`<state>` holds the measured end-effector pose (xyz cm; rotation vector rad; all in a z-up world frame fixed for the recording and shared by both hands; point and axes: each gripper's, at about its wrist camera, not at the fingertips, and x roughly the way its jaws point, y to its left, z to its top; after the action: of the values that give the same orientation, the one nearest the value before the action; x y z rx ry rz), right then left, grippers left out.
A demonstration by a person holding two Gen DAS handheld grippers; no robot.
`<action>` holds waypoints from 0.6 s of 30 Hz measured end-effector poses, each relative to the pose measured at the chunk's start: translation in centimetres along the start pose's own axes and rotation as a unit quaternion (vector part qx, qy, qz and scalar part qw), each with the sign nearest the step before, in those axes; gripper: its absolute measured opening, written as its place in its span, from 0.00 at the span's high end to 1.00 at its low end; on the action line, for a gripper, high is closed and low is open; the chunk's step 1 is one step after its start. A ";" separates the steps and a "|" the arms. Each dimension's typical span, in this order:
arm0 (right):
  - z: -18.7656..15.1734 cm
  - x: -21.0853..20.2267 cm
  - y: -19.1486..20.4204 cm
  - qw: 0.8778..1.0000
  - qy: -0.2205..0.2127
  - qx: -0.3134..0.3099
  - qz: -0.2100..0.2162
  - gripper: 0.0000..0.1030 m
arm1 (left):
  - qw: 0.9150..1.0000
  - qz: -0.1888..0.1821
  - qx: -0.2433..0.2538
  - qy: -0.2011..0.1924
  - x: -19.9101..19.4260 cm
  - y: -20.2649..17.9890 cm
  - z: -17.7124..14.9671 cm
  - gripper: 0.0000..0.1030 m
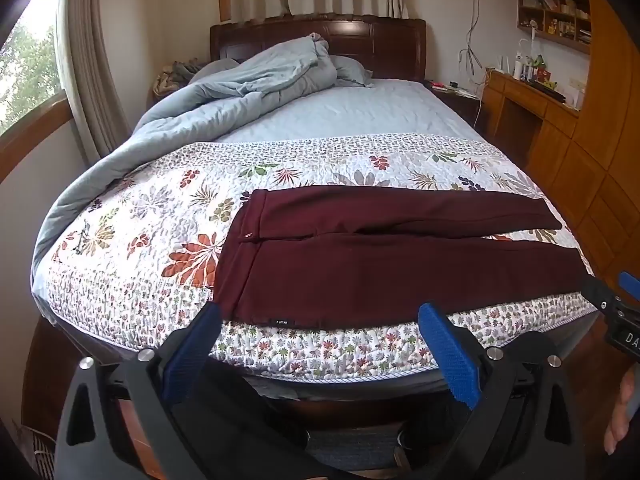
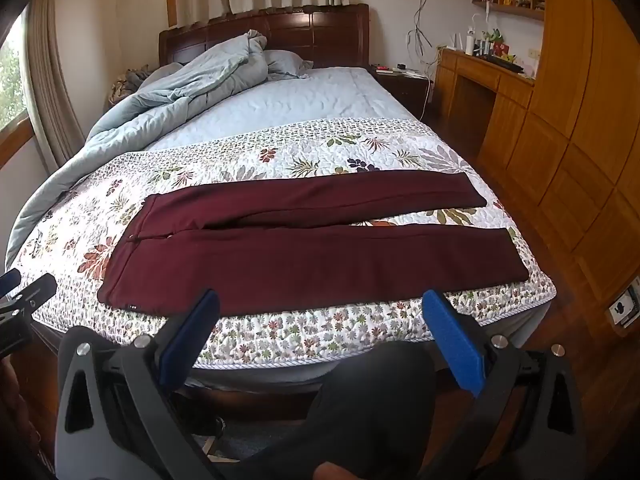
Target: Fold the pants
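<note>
One wooden bed with a floral quilted cover (image 1: 132, 248) serves as the folding surface. One pair of maroon knit pants (image 2: 304, 260) lies flat near its foot edge, waistband left, two legs running right, probably spread for a lengthwise fold. The left gripper (image 1: 320, 340) and right gripper (image 2: 320, 328) hover just short of it, blue fingers spread wide, holding nothing.

Matt maroon cloth pants (image 2: 304, 256) are lying on a stitched, puckered floral quilt (image 2: 280, 336); the glossy wooden headboard (image 2: 316, 32) is catching light.
</note>
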<state>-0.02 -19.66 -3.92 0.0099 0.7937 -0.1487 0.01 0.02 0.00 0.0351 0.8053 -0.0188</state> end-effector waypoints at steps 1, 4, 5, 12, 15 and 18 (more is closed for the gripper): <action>0.0 0.0 0.0 1.000 0.000 0.000 0.000 0.02 | 1.000 0.000 0.000 0.000 0.0 0.0 0.0 0.04; 0.1 0.1 0.0 1.000 0.001 0.000 0.001 0.02 | 1.000 0.000 0.000 0.000 0.0 0.0 0.0 0.04; 0.1 0.1 0.1 1.000 0.001 0.000 0.001 0.02 | 1.000 0.000 0.000 0.000 0.0 0.0 0.0 0.04; -0.5 0.5 0.2 1.000 0.002 0.001 0.002 0.02 | 1.000 0.000 0.000 0.001 -0.1 0.0 0.0 0.04; -0.4 0.6 0.0 1.000 0.003 0.002 0.003 0.02 | 1.000 0.001 0.001 0.002 0.2 -0.1 -0.1 0.04; -0.3 0.5 -0.1 1.000 0.006 0.001 0.004 0.02 | 1.000 0.000 0.001 0.002 0.2 -0.5 0.0 0.04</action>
<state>0.06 -19.78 -4.52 0.0161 0.8051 -0.1429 0.12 -0.50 -0.18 0.0373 0.8091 -0.0186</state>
